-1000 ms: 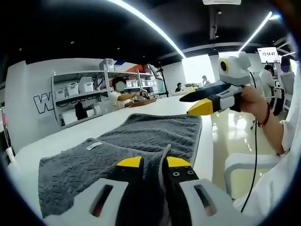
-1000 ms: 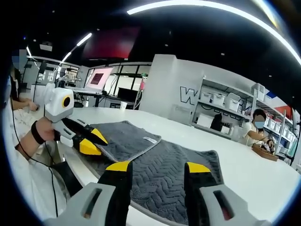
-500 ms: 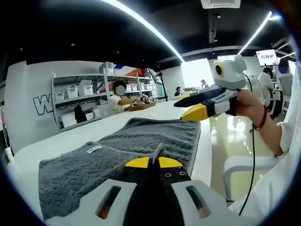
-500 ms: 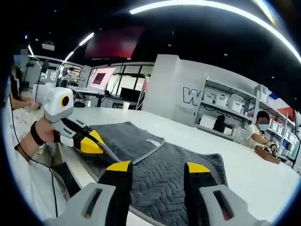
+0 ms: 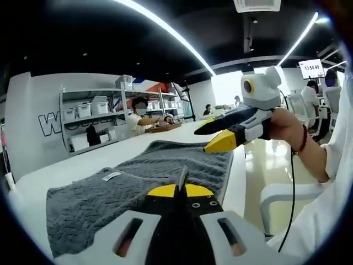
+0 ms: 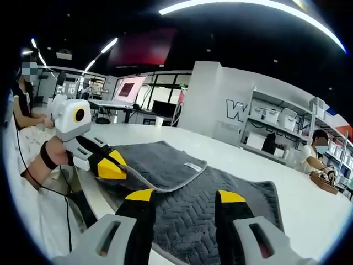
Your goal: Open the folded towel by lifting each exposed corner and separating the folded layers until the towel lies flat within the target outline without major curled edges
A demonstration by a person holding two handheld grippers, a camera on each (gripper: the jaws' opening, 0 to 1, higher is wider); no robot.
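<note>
The soft, floppy grey towel (image 6: 209,199) hangs pinched by its hemmed corner in the left gripper (image 6: 113,168) at centre-left, while the right gripper (image 6: 179,199), low in frame, waits parted, best taking the next free corner.

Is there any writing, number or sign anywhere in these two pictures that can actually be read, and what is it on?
"W": a big outlined letter on the grey wall beside the shelves; the letters after it are hidden behind them.
Digits on the wall screen: a clock-like readout, too small to read surely.
The white tag on the grey towel: print too small to read.
</note>
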